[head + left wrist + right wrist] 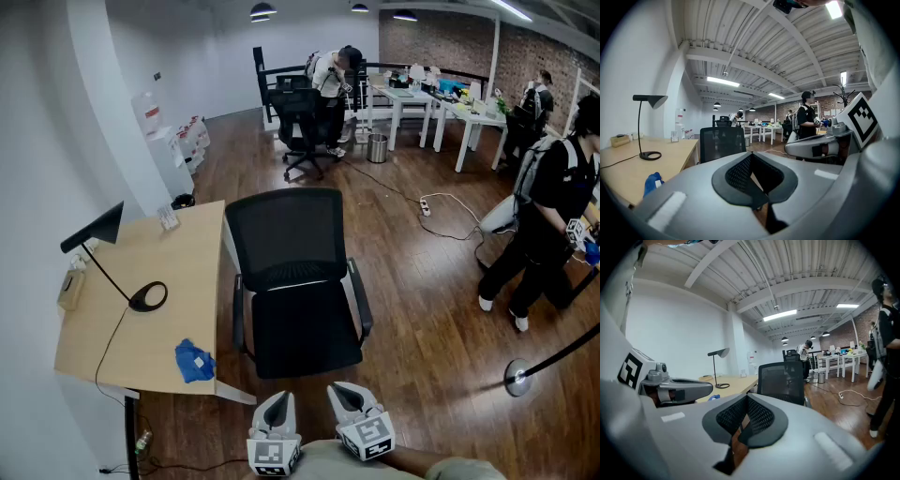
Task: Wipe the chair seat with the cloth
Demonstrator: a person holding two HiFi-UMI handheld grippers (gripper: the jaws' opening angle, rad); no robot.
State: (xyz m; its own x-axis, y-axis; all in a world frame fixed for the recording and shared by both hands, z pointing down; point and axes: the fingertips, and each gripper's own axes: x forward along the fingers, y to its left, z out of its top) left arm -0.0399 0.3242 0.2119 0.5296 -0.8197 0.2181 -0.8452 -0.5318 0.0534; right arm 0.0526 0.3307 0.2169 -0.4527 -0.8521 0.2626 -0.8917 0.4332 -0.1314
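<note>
A black office chair [298, 281] stands in the middle of the head view, its seat [305, 330] bare and its mesh back toward the far side. The blue cloth [194, 361] lies crumpled on the near corner of the wooden desk [164, 272], left of the chair. My left gripper [275, 411] and right gripper [349, 397] hover side by side just in front of the seat, both shut with nothing between the jaws. From the left gripper [753, 174] I see the cloth [652, 182] to the left. The right gripper [744, 420] faces the chair [783, 379].
A black desk lamp [139, 296] and small items sit on the desk. A person [548, 211] walks at the right by a stanchion base [516, 377]. A cable and power strip [427, 204] lie on the wood floor. Another black chair [302, 127] and white tables stand farther back.
</note>
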